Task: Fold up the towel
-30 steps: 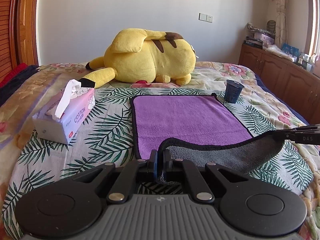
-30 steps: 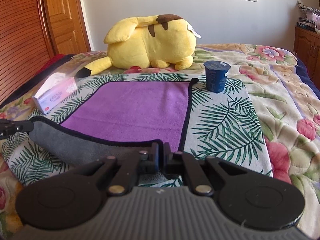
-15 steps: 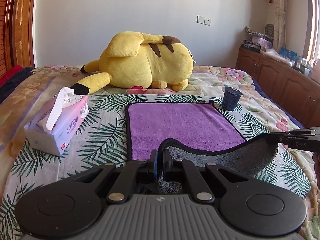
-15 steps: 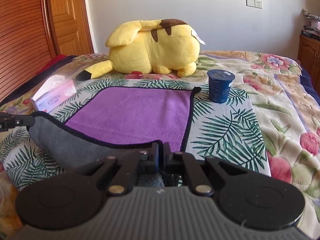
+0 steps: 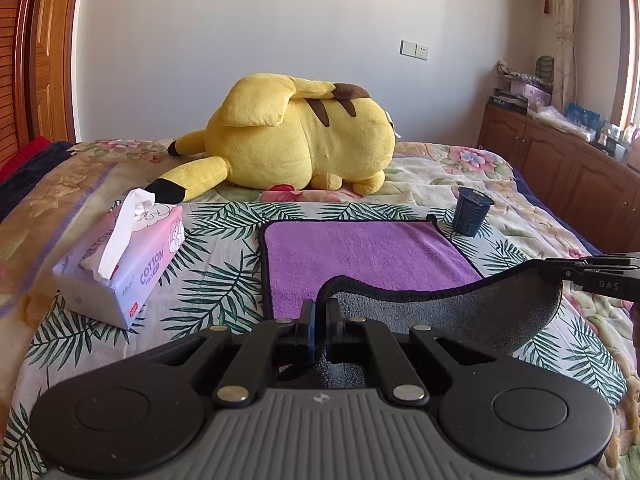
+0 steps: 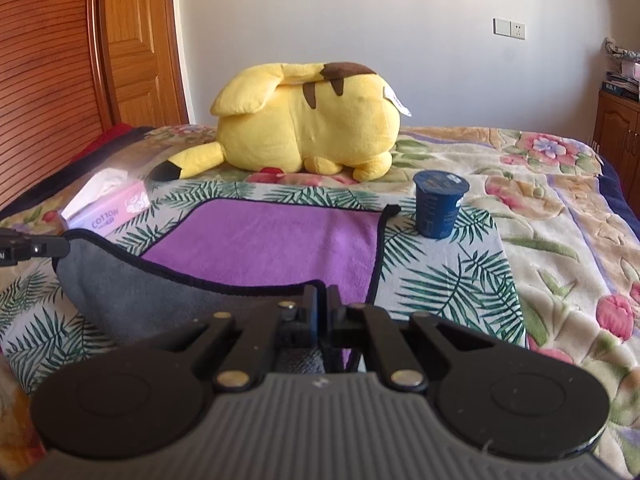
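The towel (image 5: 360, 252) is purple on top, grey underneath, with a black edge, and lies on the bed. Its near edge is lifted and shows the grey side (image 5: 460, 316). My left gripper (image 5: 320, 312) is shut on the near left corner. My right gripper (image 6: 323, 300) is shut on the near right corner, and its fingers (image 5: 592, 270) show at the right of the left wrist view. The towel (image 6: 272, 244) sags between the two grippers. The left gripper's fingers (image 6: 36, 249) show at the left edge of the right wrist view.
A yellow plush toy (image 5: 296, 148) lies behind the towel. A tissue box (image 5: 120, 264) stands left of it. A dark blue cup (image 5: 471, 215) stands at the far right corner, also in the right wrist view (image 6: 438, 208). Wooden cabinets (image 5: 560, 168) line the right wall.
Both grippers have risen and moved forward with the towel's near edge. More grey underside hangs free and less purple shows.
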